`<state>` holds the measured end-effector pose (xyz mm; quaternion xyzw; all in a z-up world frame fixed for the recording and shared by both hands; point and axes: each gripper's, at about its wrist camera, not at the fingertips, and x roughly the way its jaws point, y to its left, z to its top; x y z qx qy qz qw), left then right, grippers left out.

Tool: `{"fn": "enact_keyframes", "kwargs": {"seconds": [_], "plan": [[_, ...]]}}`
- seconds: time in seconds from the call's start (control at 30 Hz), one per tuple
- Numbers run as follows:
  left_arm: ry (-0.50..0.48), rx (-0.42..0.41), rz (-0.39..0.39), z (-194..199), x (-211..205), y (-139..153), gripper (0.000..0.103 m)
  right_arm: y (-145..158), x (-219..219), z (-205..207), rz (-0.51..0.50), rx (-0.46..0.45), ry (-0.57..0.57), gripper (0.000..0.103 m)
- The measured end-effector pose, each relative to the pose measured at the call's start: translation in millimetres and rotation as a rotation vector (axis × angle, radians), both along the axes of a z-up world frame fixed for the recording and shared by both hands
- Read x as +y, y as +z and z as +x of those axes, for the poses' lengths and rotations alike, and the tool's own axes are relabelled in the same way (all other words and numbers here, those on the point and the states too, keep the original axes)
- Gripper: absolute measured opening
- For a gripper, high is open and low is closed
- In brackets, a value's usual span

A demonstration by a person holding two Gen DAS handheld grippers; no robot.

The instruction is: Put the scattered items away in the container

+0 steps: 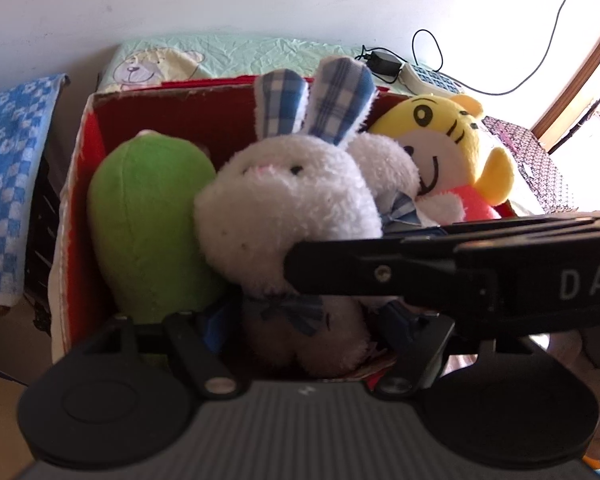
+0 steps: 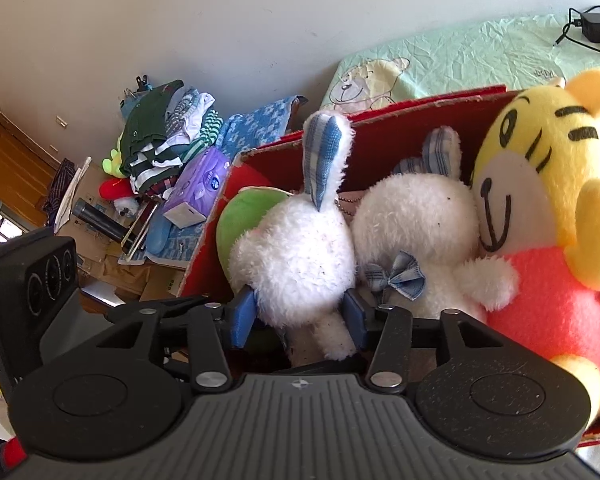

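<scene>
Red cardboard formed the box (image 1: 100,128), and it stood packed with soft toys beside a bed (image 1: 236,54) with a pale green sheet. A green plush (image 1: 148,224) leaned against the box's left wall. Next to it sat a white rabbit (image 1: 284,208) with blue checked ears, a second white rabbit (image 2: 416,220) pressed close behind it, and a yellow tiger toy (image 1: 444,148) in a pink top filled the right end.

Left tongs (image 1: 308,328) reached into the box with the front rabbit's lower body between the blue pads; I could not tell whether the pads pressed on it. Right tongs (image 2: 300,316) stood on either side of the same rabbit, blue fingers (image 2: 242,316) touching its fur on both flanks, so they seemed closed on it. From the left camera, the right tool's black arm crossed in front of the rabbit.

A black charger (image 1: 384,62) lay on the bed. Folded clothes (image 2: 160,144) and a purple tissue pack (image 2: 200,184) sat on a cluttered surface beyond the box.
</scene>
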<state>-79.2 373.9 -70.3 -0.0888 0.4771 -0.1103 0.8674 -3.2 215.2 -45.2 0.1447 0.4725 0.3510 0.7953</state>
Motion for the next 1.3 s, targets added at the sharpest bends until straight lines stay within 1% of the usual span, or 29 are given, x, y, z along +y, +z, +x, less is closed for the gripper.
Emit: {"fn": "enact_keyframes", "kwargs": {"seconds": [0.07, 0.27, 0.47, 0.67, 0.77, 0.8, 0.9, 0.97, 1.0, 1.03, 1.17, 1.3], "plan": [[0.01, 0.002, 0.011, -1, -1, 1, 0.078, 1, -1, 0, -0.004, 0.0, -0.004, 0.056], [0.041, 0.006, 0.042, -5, -4, 9, 0.077, 9, -6, -3, -0.019, -0.021, -0.017, 0.056], [0.075, -0.032, 0.104, -16, -6, 24, 0.08, 15, -8, -12, -0.045, -0.043, -0.05, 0.056], [0.116, -0.03, 0.126, -31, -4, 32, 0.08, 25, -10, -29, -0.09, -0.086, -0.112, 0.056], [0.133, -0.054, 0.138, -43, -5, 39, 0.081, 27, -12, -42, -0.107, -0.099, -0.14, 0.055], [0.134, -0.056, 0.137, -46, -6, 41, 0.082, 28, -13, -47, -0.105, -0.1, -0.149, 0.056], [0.142, -0.074, 0.147, -56, -10, 49, 0.083, 31, -17, -61, -0.103, -0.108, -0.17, 0.055], [0.146, -0.094, 0.177, -63, -16, 54, 0.088, 34, -21, -69, -0.101, -0.121, -0.192, 0.055], [0.15, -0.099, 0.186, -67, -19, 56, 0.093, 36, -24, -73, -0.099, -0.127, -0.202, 0.055], [0.148, -0.106, 0.188, -70, -21, 57, 0.095, 36, -26, -77, -0.099, -0.13, -0.213, 0.055], [0.135, -0.113, 0.204, -81, -36, 59, 0.096, 35, -37, -88, -0.098, -0.125, -0.252, 0.055], [0.122, -0.102, 0.222, -88, -54, 52, 0.096, 31, -48, -98, -0.104, -0.11, -0.279, 0.056]]}}
